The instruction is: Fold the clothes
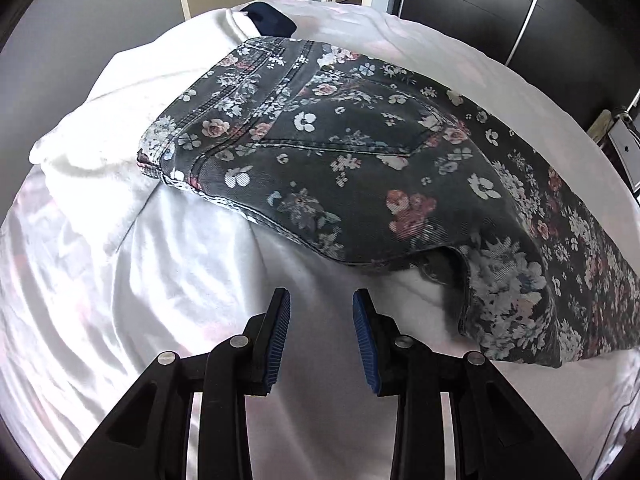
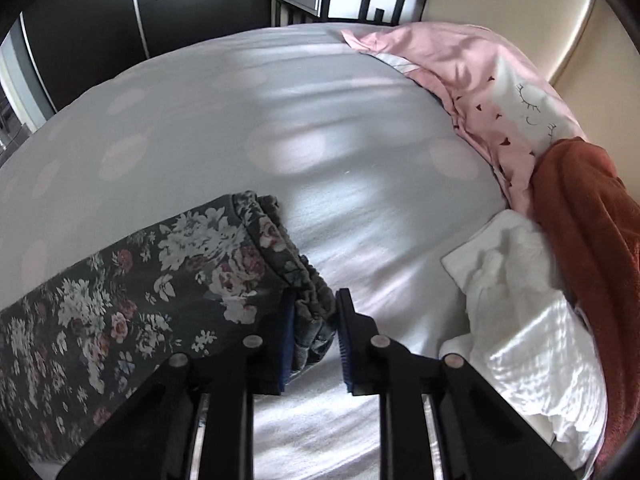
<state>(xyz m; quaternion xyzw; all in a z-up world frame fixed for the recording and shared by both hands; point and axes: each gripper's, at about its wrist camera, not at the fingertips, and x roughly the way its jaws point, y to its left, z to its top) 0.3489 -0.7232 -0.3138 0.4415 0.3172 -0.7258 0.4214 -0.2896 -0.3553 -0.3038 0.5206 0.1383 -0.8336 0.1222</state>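
Observation:
Dark floral jeans (image 1: 360,168) lie flat on the white bed sheet (image 1: 160,264), waistband at the far left, legs running off to the right. My left gripper (image 1: 321,300) is open and empty, just short of the crotch edge of the jeans. In the right wrist view the leg hems of the jeans (image 2: 280,256) lie bunched on the sheet. My right gripper (image 2: 316,308) has its jaws around the bunched hem fabric with a gap left between them. The left pad (image 2: 287,320) touches the cloth.
A white garment (image 1: 132,92) and a dark blue item (image 1: 268,20) lie past the waistband. A pink garment (image 2: 480,92), a rust-red towel (image 2: 592,220) and white folded cloth (image 2: 528,312) lie at the bed's right side. Dark wardrobe (image 1: 480,4) stands beyond the bed.

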